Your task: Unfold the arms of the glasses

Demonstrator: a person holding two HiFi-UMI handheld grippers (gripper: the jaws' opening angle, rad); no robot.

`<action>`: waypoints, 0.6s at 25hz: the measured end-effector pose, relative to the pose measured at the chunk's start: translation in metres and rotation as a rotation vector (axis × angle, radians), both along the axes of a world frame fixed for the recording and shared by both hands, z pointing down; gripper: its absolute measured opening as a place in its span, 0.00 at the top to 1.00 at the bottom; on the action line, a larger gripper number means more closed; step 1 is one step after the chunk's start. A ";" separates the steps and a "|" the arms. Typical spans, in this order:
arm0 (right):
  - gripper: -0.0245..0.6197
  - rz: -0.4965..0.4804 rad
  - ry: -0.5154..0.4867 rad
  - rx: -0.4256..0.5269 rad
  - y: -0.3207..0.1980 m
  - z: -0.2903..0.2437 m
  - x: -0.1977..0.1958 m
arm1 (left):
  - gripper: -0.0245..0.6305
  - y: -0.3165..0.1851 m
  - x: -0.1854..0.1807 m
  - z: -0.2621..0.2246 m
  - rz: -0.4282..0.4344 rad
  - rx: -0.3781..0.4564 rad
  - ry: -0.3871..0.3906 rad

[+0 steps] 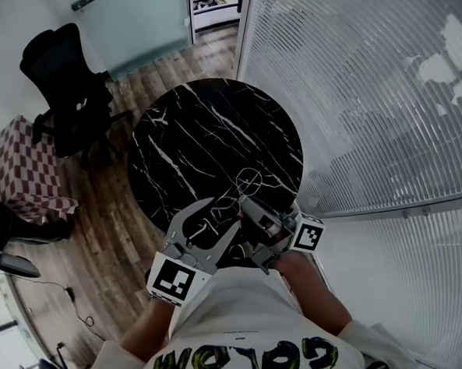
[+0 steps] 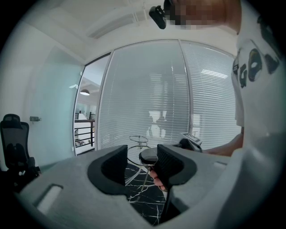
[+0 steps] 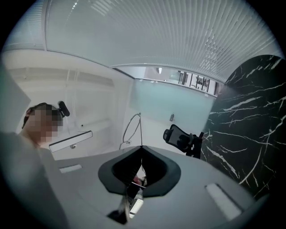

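Thin wire-rimmed glasses (image 1: 249,180) hang just over the round black marble table (image 1: 212,126), near its front edge. My right gripper (image 1: 245,204) is shut on them; in the right gripper view its jaw tips (image 3: 142,147) meet on the wire, and one rim (image 3: 129,129) loops up from them. My left gripper (image 1: 225,211) stands open just left of the right one. In the left gripper view the glasses (image 2: 139,150) sit between and beyond its spread jaws (image 2: 141,156), which do not press on them, and their thin arms trail down toward the table.
A black office chair (image 1: 65,81) and a checkered seat (image 1: 16,173) stand on the wood floor to the left. A glass wall with blinds (image 1: 366,93) runs close along the table's right side. The person's torso is right behind both grippers.
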State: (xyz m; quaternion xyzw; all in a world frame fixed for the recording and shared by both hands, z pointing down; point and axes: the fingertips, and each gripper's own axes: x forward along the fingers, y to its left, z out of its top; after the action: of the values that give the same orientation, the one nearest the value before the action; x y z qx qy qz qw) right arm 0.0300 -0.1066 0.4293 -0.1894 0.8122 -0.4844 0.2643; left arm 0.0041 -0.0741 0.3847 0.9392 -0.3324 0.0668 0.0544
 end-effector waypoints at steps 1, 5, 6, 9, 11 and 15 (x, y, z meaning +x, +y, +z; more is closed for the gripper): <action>0.96 0.002 0.011 0.003 0.000 0.001 0.000 | 0.63 0.000 0.000 0.000 0.001 0.000 0.001; 0.96 0.012 0.070 0.019 0.001 0.000 0.000 | 0.63 0.003 -0.001 -0.004 0.005 -0.001 -0.001; 0.96 0.014 0.086 0.021 0.001 0.000 0.000 | 0.63 0.003 -0.001 -0.006 0.006 -0.001 0.000; 0.96 0.021 0.141 0.032 -0.001 0.004 0.001 | 0.63 0.002 -0.001 -0.006 0.008 -0.005 0.001; 0.96 0.028 0.183 0.045 -0.003 0.008 0.002 | 0.63 0.000 -0.001 -0.004 0.008 -0.010 0.003; 0.96 0.044 0.259 0.074 -0.005 0.011 0.002 | 0.63 0.000 -0.002 -0.003 0.012 -0.012 0.002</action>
State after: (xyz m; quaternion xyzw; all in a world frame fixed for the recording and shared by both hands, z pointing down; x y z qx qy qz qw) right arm 0.0325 -0.1111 0.4404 -0.2584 0.8524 -0.4197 0.1747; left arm 0.0024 -0.0738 0.3818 0.9409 -0.3264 0.0683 0.0599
